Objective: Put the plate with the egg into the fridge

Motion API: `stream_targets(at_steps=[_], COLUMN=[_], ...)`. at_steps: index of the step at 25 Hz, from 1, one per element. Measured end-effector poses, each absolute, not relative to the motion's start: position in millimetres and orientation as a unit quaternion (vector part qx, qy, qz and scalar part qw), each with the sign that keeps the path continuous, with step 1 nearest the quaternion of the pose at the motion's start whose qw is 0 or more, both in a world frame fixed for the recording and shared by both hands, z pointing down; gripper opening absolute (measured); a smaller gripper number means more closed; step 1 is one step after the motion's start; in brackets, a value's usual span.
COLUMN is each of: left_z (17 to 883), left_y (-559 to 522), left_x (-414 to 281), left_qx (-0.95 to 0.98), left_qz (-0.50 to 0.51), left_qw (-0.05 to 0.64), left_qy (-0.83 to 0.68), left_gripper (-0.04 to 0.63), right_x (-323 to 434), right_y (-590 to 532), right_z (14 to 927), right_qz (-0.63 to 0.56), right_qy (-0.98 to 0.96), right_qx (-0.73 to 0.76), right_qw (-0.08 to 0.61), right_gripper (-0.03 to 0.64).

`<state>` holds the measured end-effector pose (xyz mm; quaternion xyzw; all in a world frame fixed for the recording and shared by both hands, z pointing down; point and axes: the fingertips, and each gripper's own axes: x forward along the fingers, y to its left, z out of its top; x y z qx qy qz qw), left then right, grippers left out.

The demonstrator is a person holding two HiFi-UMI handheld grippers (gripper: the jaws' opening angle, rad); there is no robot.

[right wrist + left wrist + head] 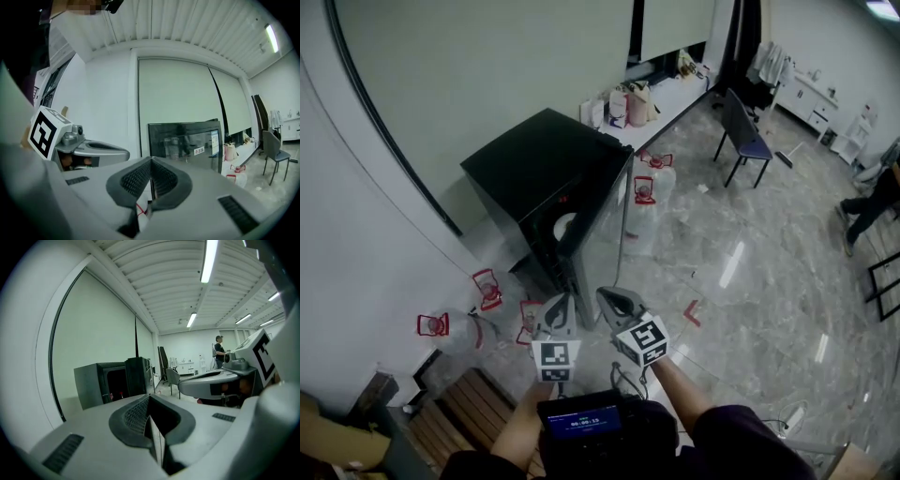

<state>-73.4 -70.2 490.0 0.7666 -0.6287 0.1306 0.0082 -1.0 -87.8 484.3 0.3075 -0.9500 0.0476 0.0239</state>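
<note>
**Holding both claws closed before the open fridge**

Left gripper (566, 298): near, jaws together, nothing between them.
Right gripper (604, 294): just beside it, jaws together, empty.
Fridge (546, 161): black, far left, door (602, 234) open.
Plate (565, 226): white, inside the fridge; its contents are too small to tell.

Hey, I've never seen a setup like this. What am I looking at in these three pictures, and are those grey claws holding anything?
No robot: a person holds two pinching tools, the left gripper and the right gripper. One picture comes from a camera on the person's head, looking down; the others from cameras riding on each gripper. Ahead stands a black fridge, door open, something pale inside, too small to name. Water jugs with red tops sit on the floor. Both grippers are shut and empty.
</note>
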Motion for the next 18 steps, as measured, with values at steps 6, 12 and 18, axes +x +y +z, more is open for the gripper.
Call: stream_targets(at_steps=[6, 12, 18], left_z=[487.5, 489.8, 492.9], left_y=[-72.4, -71.3, -72.3], left_x=[-80.5, -85.3, -87.4], left_qx=[0.774, 0.774, 0.775], left_qz=[0.126, 0.126, 0.126], left_qw=[0.004, 0.009, 0.013], left_qy=[-0.621, -0.62, -0.62], left_gripper=[0.008, 0.008, 0.008], right_x=[-22.7, -25.4, -25.2], right_y=[-83.9, -84.0, -85.1], right_z=[477.3, 474.3, 475.8], right_qz=[0.044, 0.044, 0.043], right_qy=[-0.953, -0.95, -0.949], right_qx=[0.3, 0.308, 0.311], right_qw=[0.018, 0.013, 0.014], right_gripper=[0.008, 0.008, 0.008])
